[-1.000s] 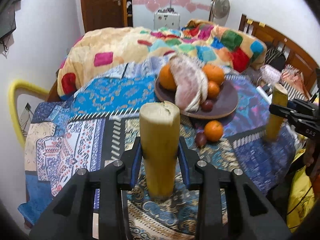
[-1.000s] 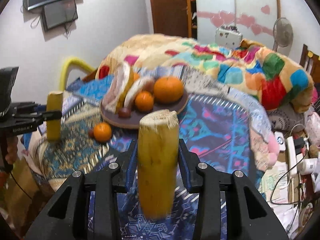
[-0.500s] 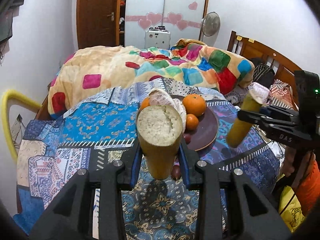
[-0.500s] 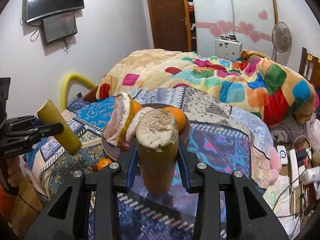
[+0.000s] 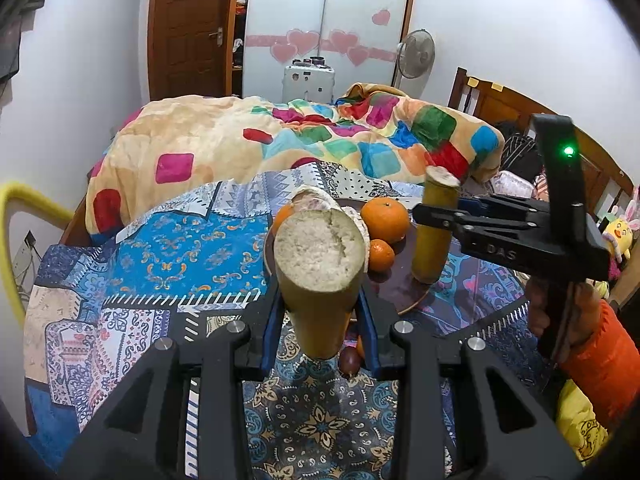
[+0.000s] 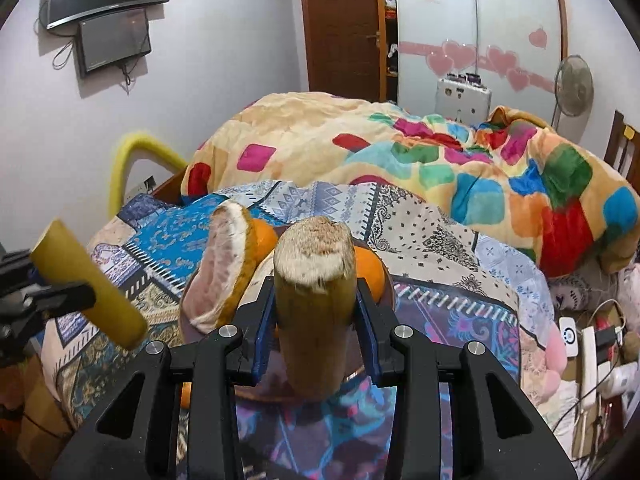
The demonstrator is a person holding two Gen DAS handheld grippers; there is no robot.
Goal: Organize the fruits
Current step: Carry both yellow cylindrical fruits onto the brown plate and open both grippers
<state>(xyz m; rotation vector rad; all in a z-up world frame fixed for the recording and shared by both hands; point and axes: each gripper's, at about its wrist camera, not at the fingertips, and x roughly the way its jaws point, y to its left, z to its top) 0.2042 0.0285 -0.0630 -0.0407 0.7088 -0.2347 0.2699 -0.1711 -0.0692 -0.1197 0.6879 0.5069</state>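
My left gripper (image 5: 320, 320) is shut on a thick yellow sugarcane piece (image 5: 320, 272), held tilted above the patterned cloth. My right gripper (image 6: 316, 328) is shut on a second sugarcane piece (image 6: 314, 304), held upright over the near edge of the brown plate (image 5: 400, 292). That piece also shows in the left wrist view (image 5: 434, 232). The plate holds oranges (image 5: 384, 220) and pomelo wedges (image 6: 224, 268). A small orange and a dark round fruit (image 5: 350, 360) lie on the cloth under the left piece.
The patterned cloth (image 5: 160, 248) covers a bed, with a bright patchwork quilt (image 5: 320, 140) heaped behind the plate. A yellow padded rail (image 5: 16, 208) stands at the left edge. Cables and a power strip (image 6: 592, 356) lie to the right.
Both grippers have risen from the cloth with their sugarcane pieces. The right one has moved in over the plate's edge; the left one has tilted its piece towards the camera.
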